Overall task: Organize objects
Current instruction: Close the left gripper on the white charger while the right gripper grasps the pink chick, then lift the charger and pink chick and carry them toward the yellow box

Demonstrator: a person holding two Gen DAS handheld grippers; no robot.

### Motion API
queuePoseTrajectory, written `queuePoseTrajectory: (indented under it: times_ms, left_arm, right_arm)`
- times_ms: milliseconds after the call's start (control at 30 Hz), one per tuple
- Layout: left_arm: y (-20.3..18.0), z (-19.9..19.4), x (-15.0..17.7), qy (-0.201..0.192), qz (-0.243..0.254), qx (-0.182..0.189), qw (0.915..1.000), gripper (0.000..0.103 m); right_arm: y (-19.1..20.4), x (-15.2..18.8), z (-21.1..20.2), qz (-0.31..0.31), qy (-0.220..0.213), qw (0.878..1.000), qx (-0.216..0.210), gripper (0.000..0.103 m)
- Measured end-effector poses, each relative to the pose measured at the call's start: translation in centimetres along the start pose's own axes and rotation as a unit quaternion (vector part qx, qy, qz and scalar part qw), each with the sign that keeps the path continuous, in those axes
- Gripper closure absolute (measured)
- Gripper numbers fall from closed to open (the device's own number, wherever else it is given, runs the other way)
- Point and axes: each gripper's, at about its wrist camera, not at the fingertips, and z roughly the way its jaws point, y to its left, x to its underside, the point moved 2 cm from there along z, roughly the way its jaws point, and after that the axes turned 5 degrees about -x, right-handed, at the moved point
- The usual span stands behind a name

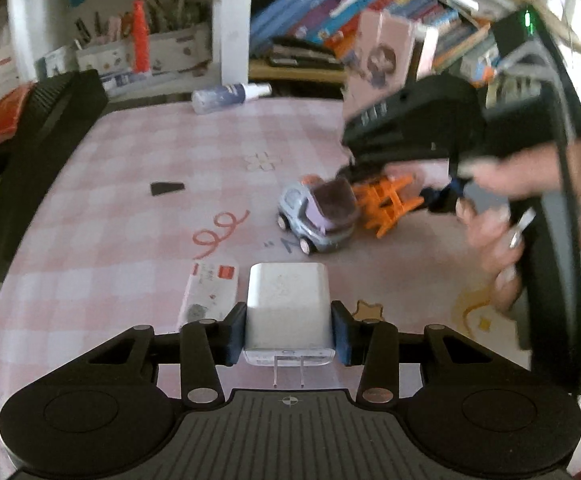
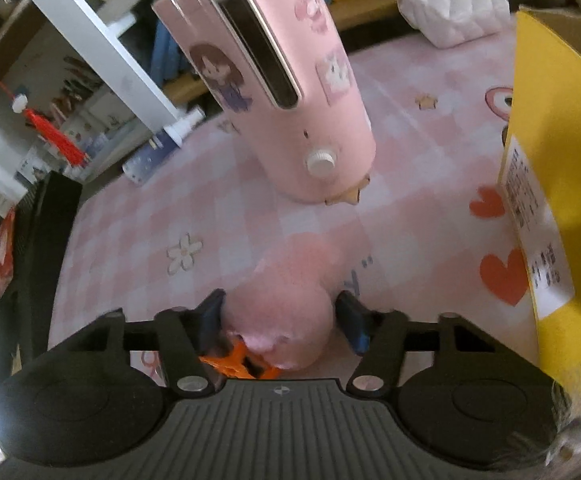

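My left gripper (image 1: 289,330) is shut on a white wall charger (image 1: 288,310), prongs facing the camera, held just above the pink checked tablecloth (image 1: 138,168). My right gripper (image 2: 280,320) is closed around a pink rounded toy (image 2: 290,300) with orange plastic legs (image 2: 236,358) under it. In the left wrist view the right gripper (image 1: 410,128) hovers over an orange plastic toy (image 1: 388,204) beside a grey toy car (image 1: 314,216) with a brown-and-pink load.
A pink toaster (image 2: 282,84) stands mid-table. A yellow cardboard box (image 2: 558,184) rises at the right. A spray bottle (image 1: 230,96) lies at the far edge, a small white packet (image 1: 210,292) and a black wedge (image 1: 166,188) on the cloth. Bookshelves (image 1: 350,12) lie behind.
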Motion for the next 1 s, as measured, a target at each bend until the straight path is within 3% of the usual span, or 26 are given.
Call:
queuePoseTrajectory:
  times_ms: [200, 367, 533, 800, 1000]
  left_arm:
    - [1.4, -3.1, -0.5, -0.027, -0.032, 0.004, 0.9991, 0.062]
    - [2.8, -5.4, -0.1, -0.038, -0.059, 0.001, 0.9975, 0.062]
    - [3.6, -7.8, 1.1, -0.048, -0.071, -0.001, 0.9963, 0.062]
    - [3.7, -11.3, 3.6, -0.063, -0.071, 0.002, 0.9955, 0.062]
    - [3.7, -13.5, 5.4, -0.072, -0.066, 0.009, 0.9951, 0.062]
  right_arm:
    - [0.4, 0.1, -2.3, -0.023, -0.032, 0.999, 0.005, 0.057]
    - [1.8, 0.9, -6.8, -0.085, -0.078, 0.993, 0.008, 0.057]
    - [2.9, 3.5, -11.0, -0.173, -0.100, 0.980, 0.007, 0.057]
    - [3.8, 10.0, -15.5, -0.295, -0.083, 0.952, 0.006, 0.057]
    - [3.8, 14.8, -17.5, -0.312, -0.075, 0.947, 0.017, 0.057]
